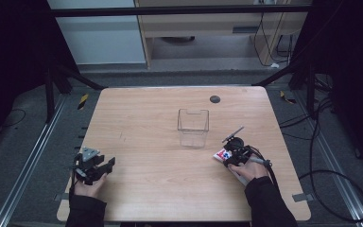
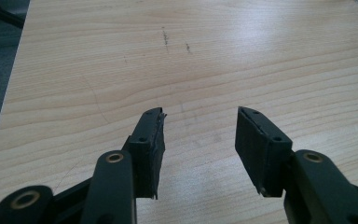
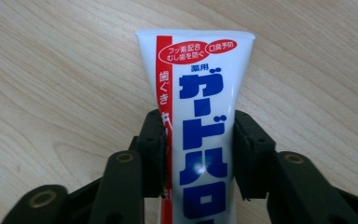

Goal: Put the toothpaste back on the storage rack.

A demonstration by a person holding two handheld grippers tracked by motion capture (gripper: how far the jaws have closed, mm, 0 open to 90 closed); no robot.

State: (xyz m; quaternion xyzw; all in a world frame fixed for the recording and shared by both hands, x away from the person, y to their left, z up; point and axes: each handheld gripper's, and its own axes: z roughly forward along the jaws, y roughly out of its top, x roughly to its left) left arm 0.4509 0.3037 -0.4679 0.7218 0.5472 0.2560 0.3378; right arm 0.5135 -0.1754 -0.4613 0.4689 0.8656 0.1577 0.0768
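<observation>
A white toothpaste tube [image 3: 200, 102] with blue lettering and a red stripe lies on the wooden table, crimped end pointing away. My right gripper [image 3: 199, 140] has its jaws pressed against both sides of the tube. From above, the tube [image 1: 221, 154] shows at the right gripper [image 1: 233, 155], right of centre. A clear plastic container [image 1: 193, 124] stands upright a short way beyond it. My left gripper [image 2: 199, 126] is open over bare wood; in the high view the left gripper [image 1: 105, 165] rests near the table's front left.
The wooden table [image 1: 160, 189] has a dark round grommet [image 1: 214, 99] near its far edge. Faint scuff marks [image 2: 166, 37] lie ahead of the left gripper. Cables [image 1: 331, 175] run over the floor to the right. Metal rails flank the table.
</observation>
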